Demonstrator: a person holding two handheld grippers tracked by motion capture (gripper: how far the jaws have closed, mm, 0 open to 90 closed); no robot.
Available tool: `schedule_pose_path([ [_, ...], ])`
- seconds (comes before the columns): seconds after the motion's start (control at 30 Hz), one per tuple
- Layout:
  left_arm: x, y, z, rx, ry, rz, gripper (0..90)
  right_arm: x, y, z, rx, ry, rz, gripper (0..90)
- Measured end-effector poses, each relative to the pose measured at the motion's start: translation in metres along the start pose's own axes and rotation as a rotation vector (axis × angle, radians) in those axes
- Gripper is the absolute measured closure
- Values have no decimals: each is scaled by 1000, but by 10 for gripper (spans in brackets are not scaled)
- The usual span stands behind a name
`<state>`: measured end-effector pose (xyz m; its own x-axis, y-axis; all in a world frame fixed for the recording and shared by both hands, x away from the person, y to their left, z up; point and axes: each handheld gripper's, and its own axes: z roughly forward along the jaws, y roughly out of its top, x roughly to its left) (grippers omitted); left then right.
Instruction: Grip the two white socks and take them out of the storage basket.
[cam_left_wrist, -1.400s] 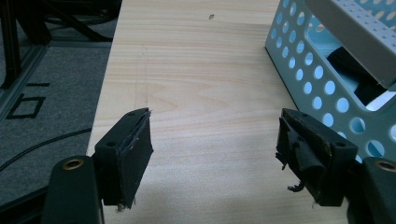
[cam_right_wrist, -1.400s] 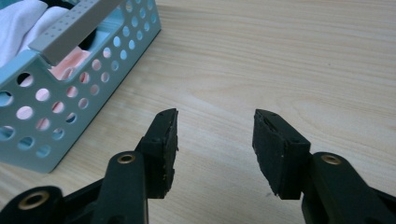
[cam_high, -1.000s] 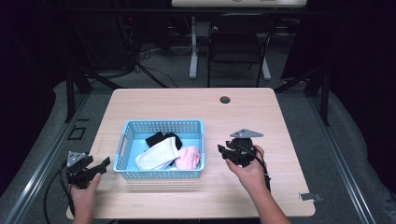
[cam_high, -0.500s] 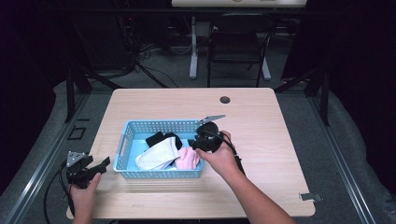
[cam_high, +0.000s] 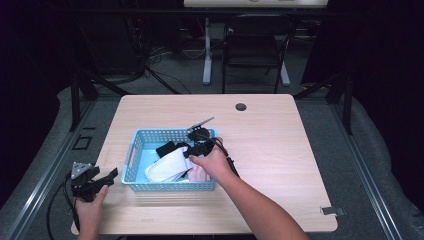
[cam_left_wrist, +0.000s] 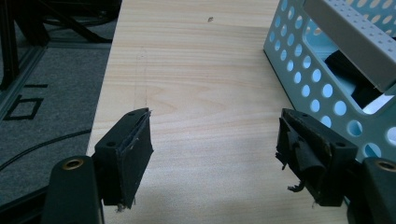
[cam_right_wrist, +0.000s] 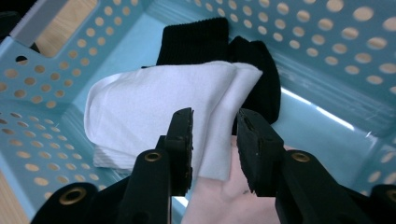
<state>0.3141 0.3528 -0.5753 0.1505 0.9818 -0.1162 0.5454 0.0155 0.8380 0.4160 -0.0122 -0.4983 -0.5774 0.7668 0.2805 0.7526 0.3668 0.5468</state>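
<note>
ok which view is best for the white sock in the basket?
The right gripper view: the white sock lies close up, overlapping a black sock, with the right gripper just above its edge. The high view shows it small, partly behind the hand. The left gripper view shows the basket wall, sock unclear.

basket (cam_high: 131, 153) – light blue, perforated | socks – white (cam_right_wrist: 140, 112), black (cam_right_wrist: 196, 42), pink (cam_right_wrist: 224, 196)

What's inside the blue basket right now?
The blue basket holds a white sock lying over a black sock, with a pink item at the near edge. The right gripper hangs over them. Anything beneath the white sock is covered.
</note>
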Motion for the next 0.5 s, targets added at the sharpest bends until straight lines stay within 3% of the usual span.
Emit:
schedule_pose_path([
  [0.2,0,0,0,-4,-1,1,265,1,5,18,55,19,42,696],
  [0.5,0,0,0,-3,-1,1,264,9,15,34,130,-13,26,687],
])
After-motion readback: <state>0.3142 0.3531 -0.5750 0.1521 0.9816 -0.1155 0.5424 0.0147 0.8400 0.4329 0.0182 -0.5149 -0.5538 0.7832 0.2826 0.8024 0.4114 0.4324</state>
